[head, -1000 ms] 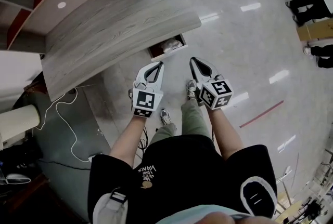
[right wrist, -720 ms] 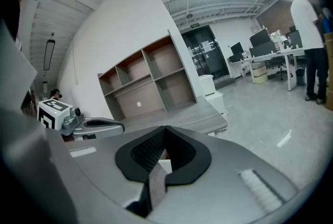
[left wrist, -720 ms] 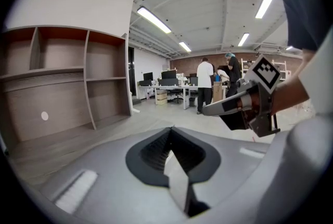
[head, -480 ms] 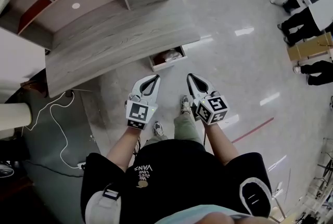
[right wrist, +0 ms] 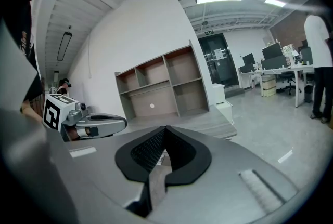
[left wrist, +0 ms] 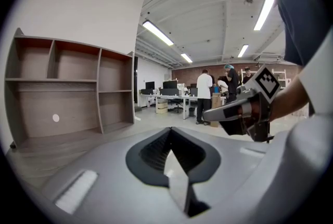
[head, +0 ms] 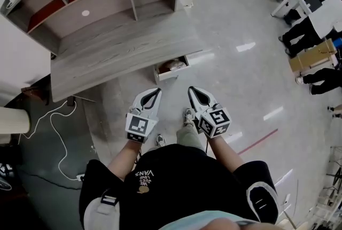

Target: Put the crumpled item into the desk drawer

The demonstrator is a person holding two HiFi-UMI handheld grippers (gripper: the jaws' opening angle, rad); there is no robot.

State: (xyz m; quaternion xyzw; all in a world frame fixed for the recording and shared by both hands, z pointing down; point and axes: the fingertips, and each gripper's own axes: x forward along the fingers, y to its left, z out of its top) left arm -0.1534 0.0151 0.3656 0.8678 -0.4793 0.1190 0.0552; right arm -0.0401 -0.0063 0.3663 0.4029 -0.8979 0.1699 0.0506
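Beneath desk [head: 123, 52] — drawer [head: 170, 75], crumpled item [head: 174, 65] inside

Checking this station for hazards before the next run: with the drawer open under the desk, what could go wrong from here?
The drawer juts out open below the desk edge, just ahead of the person's feet; a step forward might knock it. The crumpled item seems to fill it to the rim and might catch on closing. A white cable loops loose at the left, a possible trip.
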